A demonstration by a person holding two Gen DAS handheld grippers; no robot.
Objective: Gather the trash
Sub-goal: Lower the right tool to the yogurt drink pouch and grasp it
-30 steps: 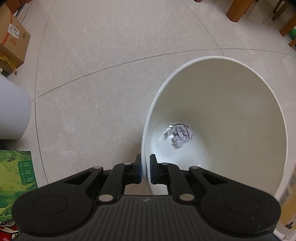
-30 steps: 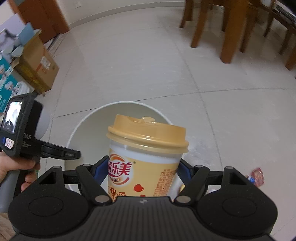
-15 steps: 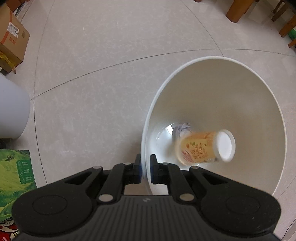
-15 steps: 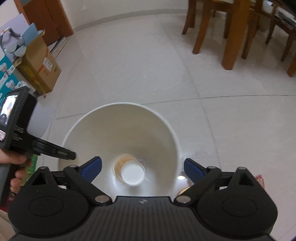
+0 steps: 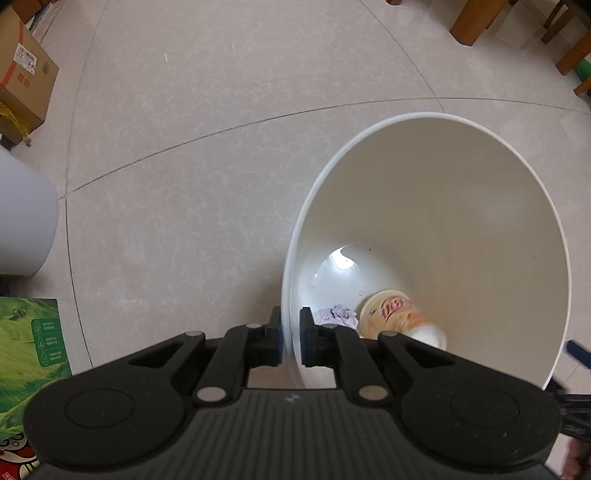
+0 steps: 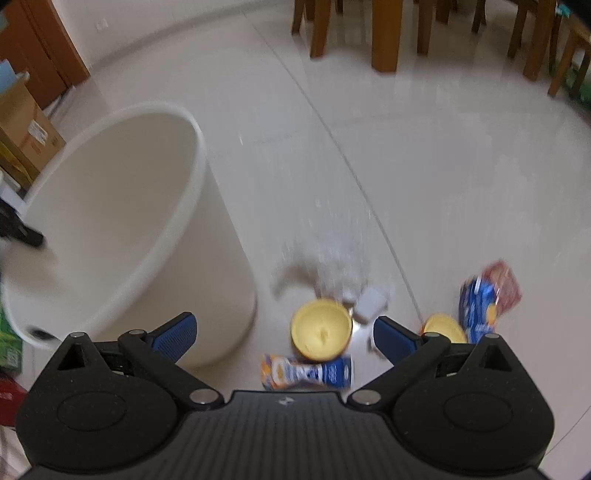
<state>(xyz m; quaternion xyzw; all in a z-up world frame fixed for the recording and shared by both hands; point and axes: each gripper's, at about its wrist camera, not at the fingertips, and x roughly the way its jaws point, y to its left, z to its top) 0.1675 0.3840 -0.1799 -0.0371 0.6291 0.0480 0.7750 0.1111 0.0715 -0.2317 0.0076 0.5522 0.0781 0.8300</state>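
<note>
Left gripper (image 5: 290,341): my fingers pinch the near rim of the white bin, one pad outside the wall, one inside, at 6 o'clock of its mouth.
White bin (image 5: 480,206): stands on the pale tiled floor (image 5: 207,155); in my right view (image 6: 110,206) it sits at 9 o'clock, its outer wall just beside my left blue pad (image 6: 176,332).
Inside the bin: a lidded paper cup (image 5: 397,317) lies on its side on the bottom, at 5 o'clock from the middle, with a crumpled grey-lilac paper wad (image 5: 338,315) just beside it, toward my pinching fingers.
Right gripper (image 6: 284,338): my jaws have just been opening and stand spread wide; nothing is pressed between the pads.
Trash on the floor, blurred: a yellow cup lid (image 6: 320,329) sits between my spread fingers; a blue-and-orange packet (image 6: 306,372) lies at its 6 o'clock, touching or nearly so.
Further right: a second yellow lid (image 6: 444,328), a blue wrapper (image 6: 477,308) and a reddish wrapper (image 6: 505,284), close together at 3 o'clock.
Surroundings: a cardboard box (image 5: 22,85) at 10 o'clock, wooden furniture legs (image 6: 386,33) at 12 o'clock.
</note>
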